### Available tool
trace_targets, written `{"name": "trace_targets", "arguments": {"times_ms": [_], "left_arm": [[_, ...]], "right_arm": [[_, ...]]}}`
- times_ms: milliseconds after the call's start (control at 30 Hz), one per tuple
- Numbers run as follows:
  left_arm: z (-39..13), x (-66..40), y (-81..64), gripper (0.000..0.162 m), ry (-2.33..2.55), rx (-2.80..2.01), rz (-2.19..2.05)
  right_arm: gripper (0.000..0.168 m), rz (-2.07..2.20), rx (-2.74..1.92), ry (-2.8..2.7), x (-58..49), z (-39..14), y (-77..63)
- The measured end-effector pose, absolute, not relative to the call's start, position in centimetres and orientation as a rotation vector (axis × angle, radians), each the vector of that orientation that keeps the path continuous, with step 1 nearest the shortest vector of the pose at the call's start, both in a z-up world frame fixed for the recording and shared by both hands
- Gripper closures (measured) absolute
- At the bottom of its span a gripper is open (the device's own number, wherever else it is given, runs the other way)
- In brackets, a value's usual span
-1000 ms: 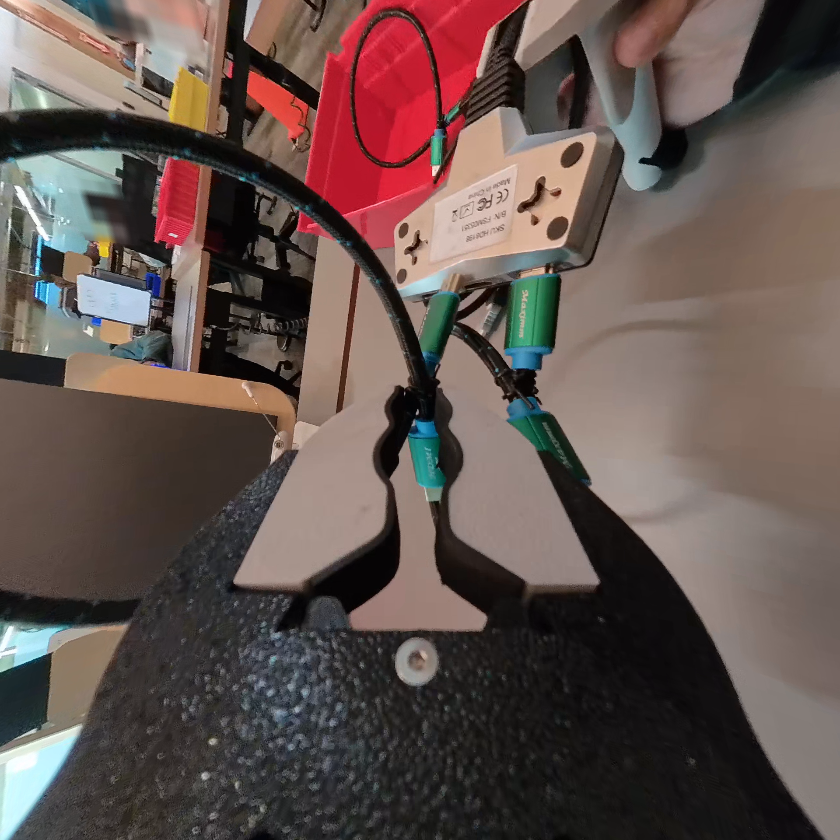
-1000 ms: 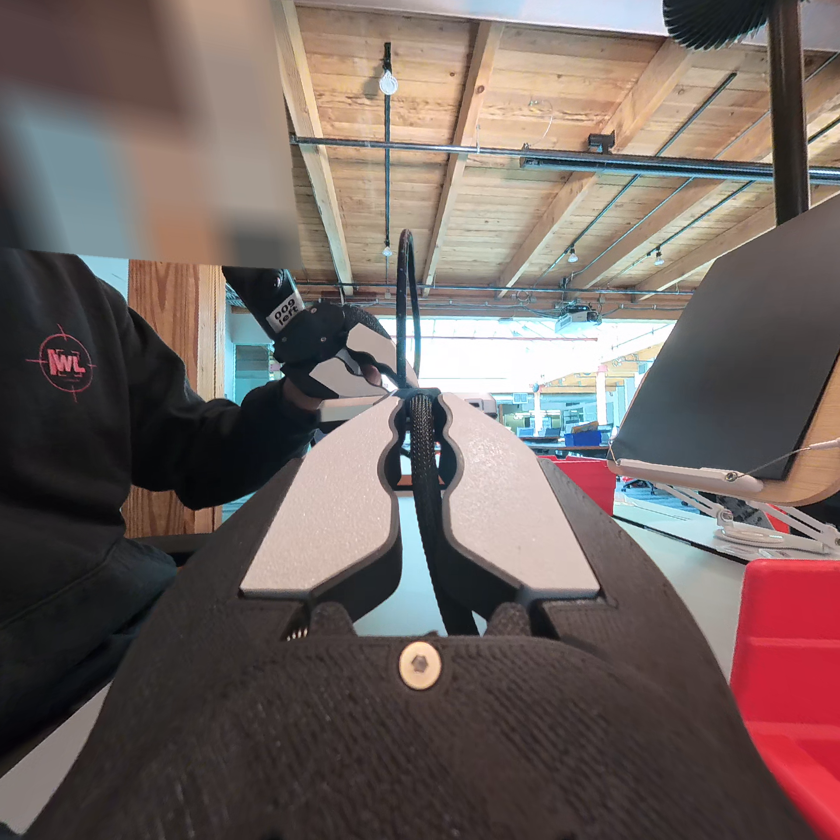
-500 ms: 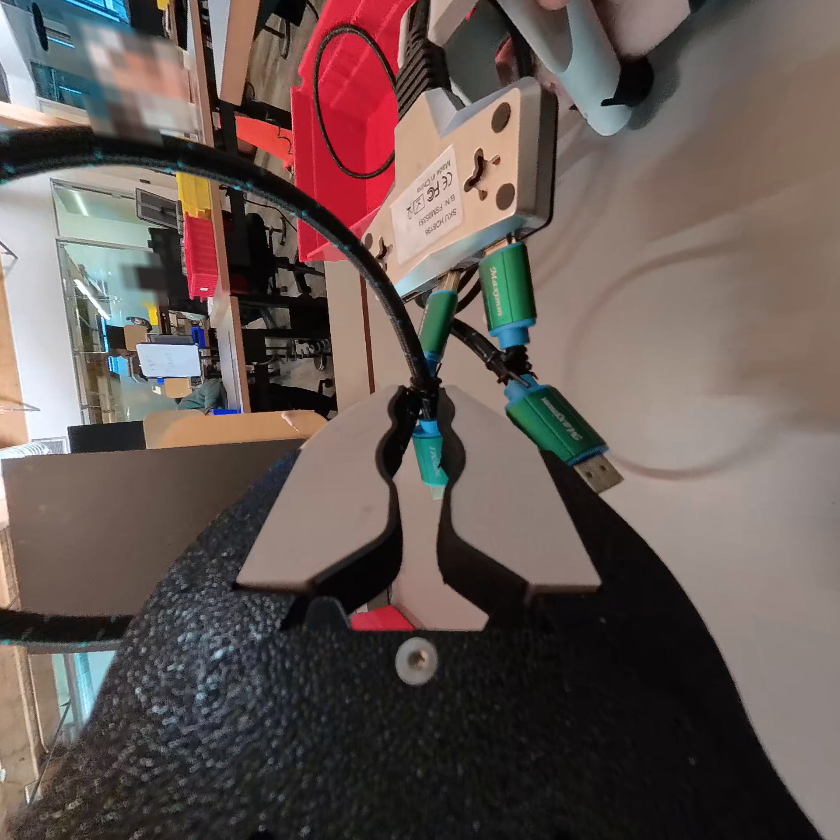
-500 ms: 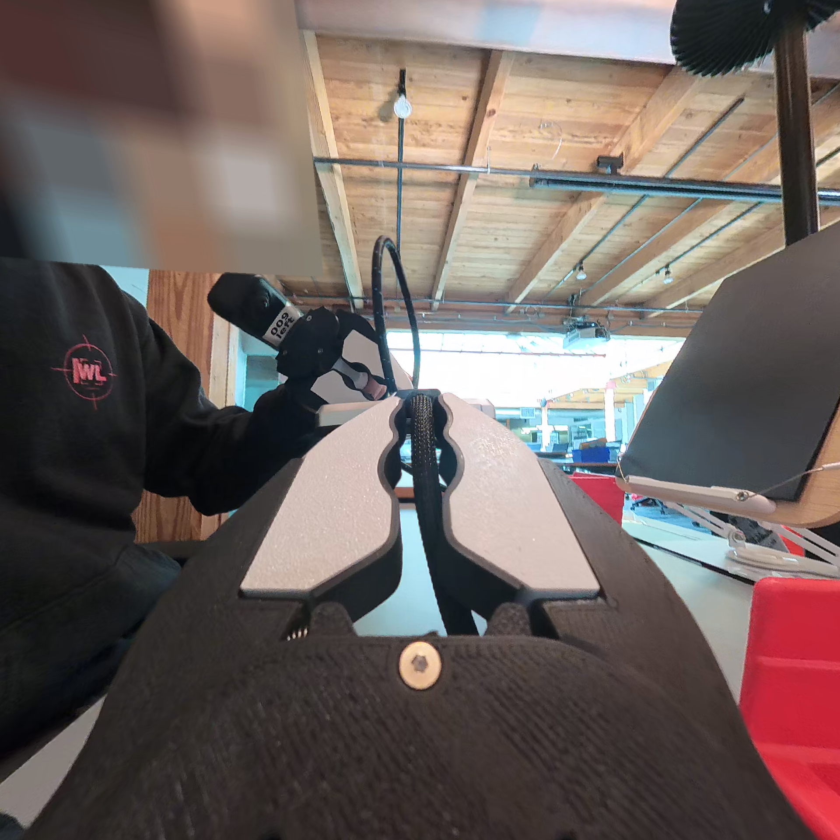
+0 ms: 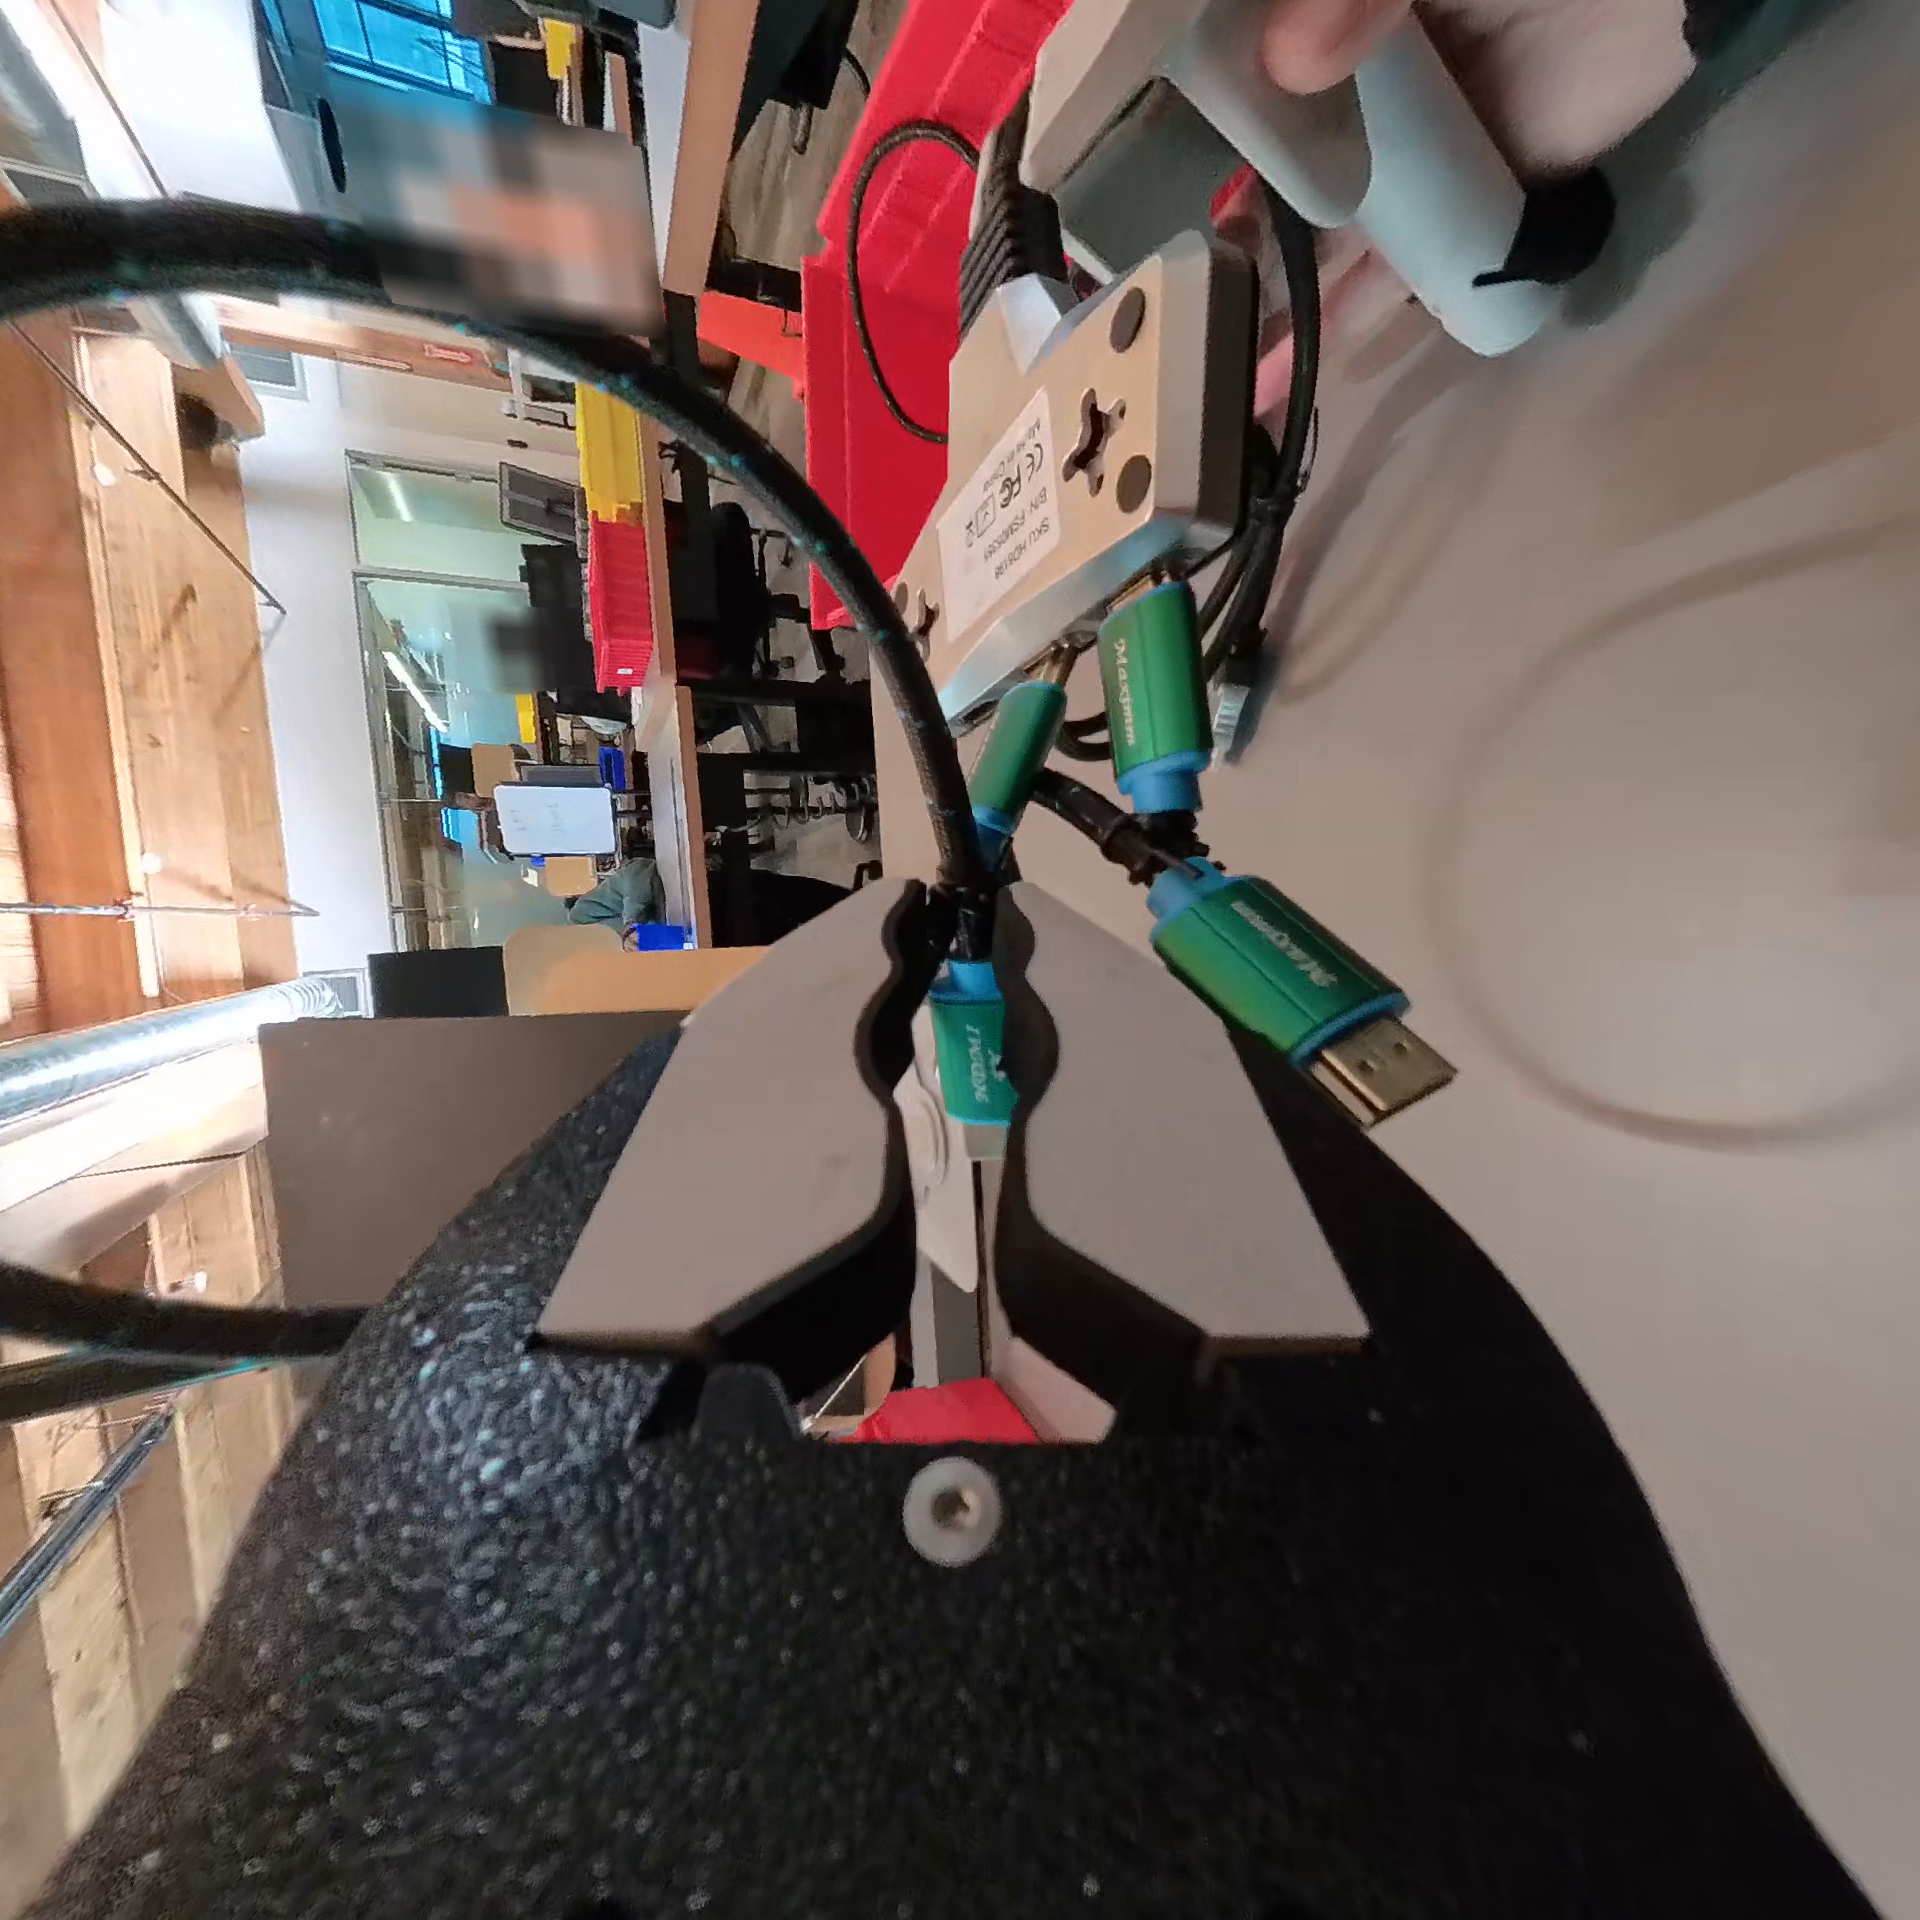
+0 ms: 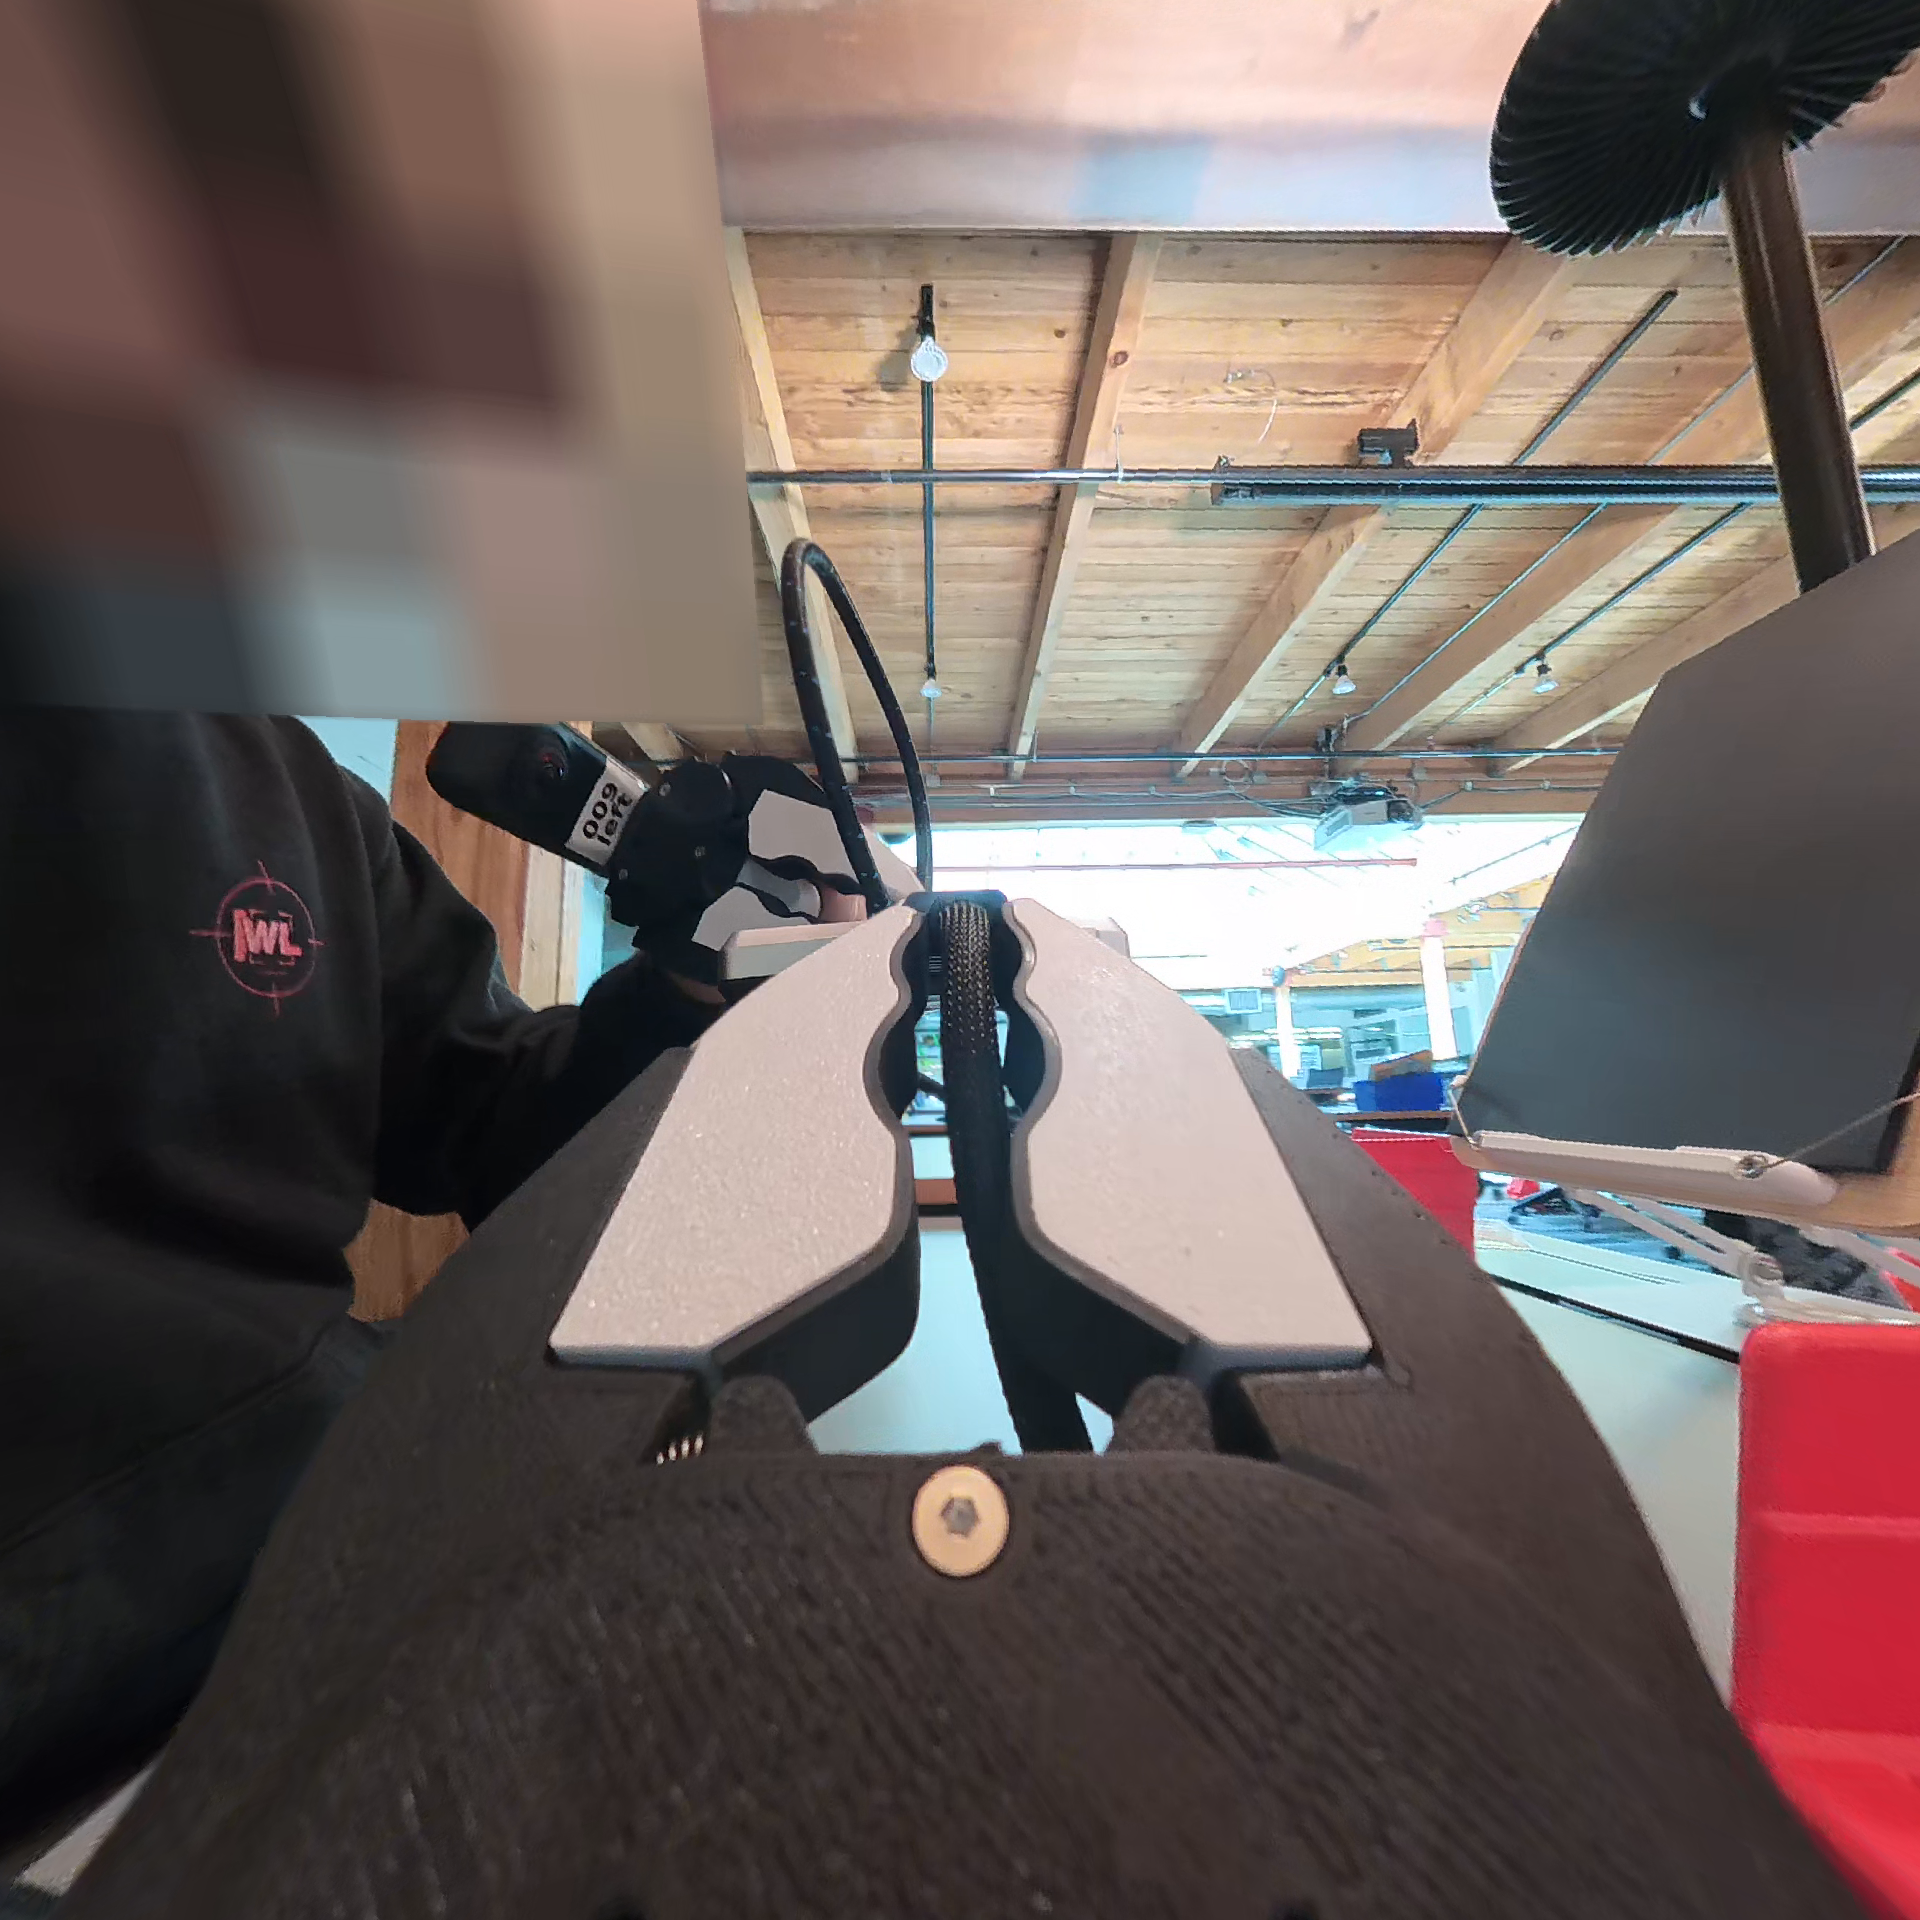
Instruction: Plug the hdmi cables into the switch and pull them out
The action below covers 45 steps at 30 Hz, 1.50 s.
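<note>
My left gripper (image 5: 961, 899) is shut on a black braided HDMI cable (image 5: 727, 436) just behind its green plug (image 5: 968, 1060), which points back between the fingers. The silver switch (image 5: 1081, 488) hangs in the air beyond, underside toward me, with two green plugs (image 5: 1153, 686) seated in its ports. A third green plug (image 5: 1278, 987) with a gold tip dangles loose beside my right finger. My right gripper (image 6: 956, 914) is shut on the switch's thick black cable (image 6: 966, 997); its grey fingers (image 5: 1164, 135) show above the switch, with a hand.
A red bin (image 5: 894, 343) with a coiled cable stands behind the switch on the white table (image 5: 1610, 1351). In the right wrist view there are a dark panel on a stand (image 6: 1714, 935), a red bin (image 6: 1829, 1558), a person's dark sleeve (image 6: 208, 1039) and the left gripper (image 6: 769, 883).
The left wrist view has tilted, and the switch sits higher and more edge-on. The loose green plug has swung out and shows its gold tip. Both grips are unchanged.
</note>
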State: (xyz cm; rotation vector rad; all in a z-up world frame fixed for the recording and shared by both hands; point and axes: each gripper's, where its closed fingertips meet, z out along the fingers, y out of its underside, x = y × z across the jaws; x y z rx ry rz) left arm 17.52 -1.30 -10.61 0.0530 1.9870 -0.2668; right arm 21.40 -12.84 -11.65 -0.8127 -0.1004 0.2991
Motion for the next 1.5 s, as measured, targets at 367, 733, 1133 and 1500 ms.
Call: {"name": "trace_targets", "arguments": {"times_ms": [367, 733, 1133, 1500], "left_arm": [[-10.5, 17.8, -2.0, 0.15, 1.949, -0.097, -0.504], [-9.1, 17.4, -3.3, 0.154, 1.783, 0.097, -0.665], [-9.8, 18.4, -0.6, 0.155, 1.893, -0.216, -0.903], [-8.9, 19.6, 2.2, 0.155, 1.754, -0.252, -0.865]], "right_arm": [[0.157, 0.351, -0.757, -0.069, 21.8, -11.4, -13.4], [0.157, 0.414, -0.729, -0.056, 21.9, -11.3, -13.5], [0.157, 0.277, -0.838, -0.068, 21.8, -11.8, -12.4], [0.157, 0.33, -0.798, -0.085, 21.4, -11.5, -12.7]]}}
